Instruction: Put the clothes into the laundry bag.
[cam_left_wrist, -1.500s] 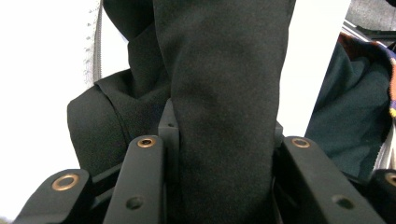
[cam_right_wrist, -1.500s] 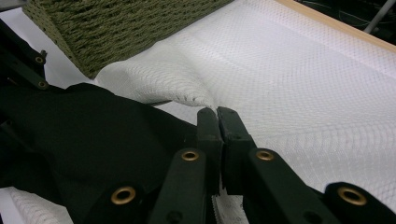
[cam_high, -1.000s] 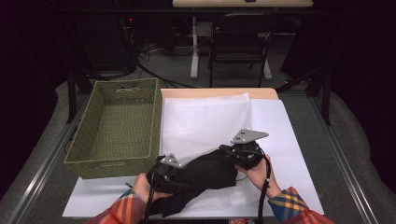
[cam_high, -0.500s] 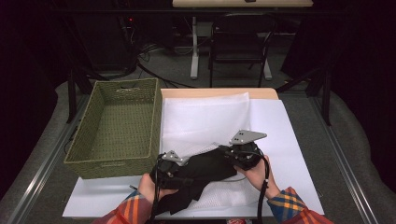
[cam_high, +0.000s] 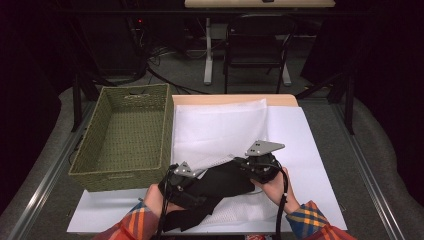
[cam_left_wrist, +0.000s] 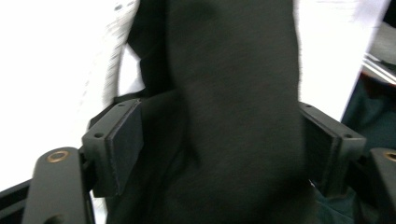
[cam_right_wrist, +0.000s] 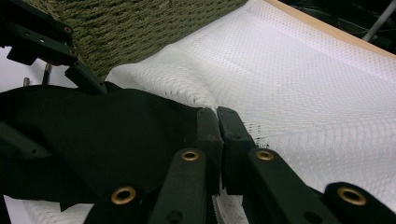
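Landmark: woven green basket (cam_high: 127, 137), sitting at the left of the counter (cam_high: 320, 150).

Left tool (cam_high: 182, 184): just off the basket's near right corner, touching nothing of the basket itself as far as the high view tells. Jaws have just been opening. In the left gripper view the pads (cam_left_wrist: 123, 144) stand wide, with the black cloth (cam_left_wrist: 233, 116) running up between them; the left pad is clear of the fabric, the right pad is close against the cloth's edge, contact there uncertain. Not pressing on it.

Black cloth (cam_high: 220, 187): to the right of the basket's near right corner, spanning from the left tool to the right tool, with a loose tail hanging toward the counter's near edge. It lies over a white mesh fabric (cam_high: 220, 130), which spreads from the basket's right wall across the middle of the counter, on a white sheet (cam_high: 305, 165).

Right tool (cam_high: 260, 167): farther right of the basket than the left tool, beyond the cloth's right end. In the right gripper view the two jaws are clamped together on the edge of the black cloth (cam_right_wrist: 93, 140), with the white mesh (cam_right_wrist: 303, 84) just beside the tips; whether a bit of mesh is caught too cannot be told. The basket wall (cam_right_wrist: 130, 23) shows behind.
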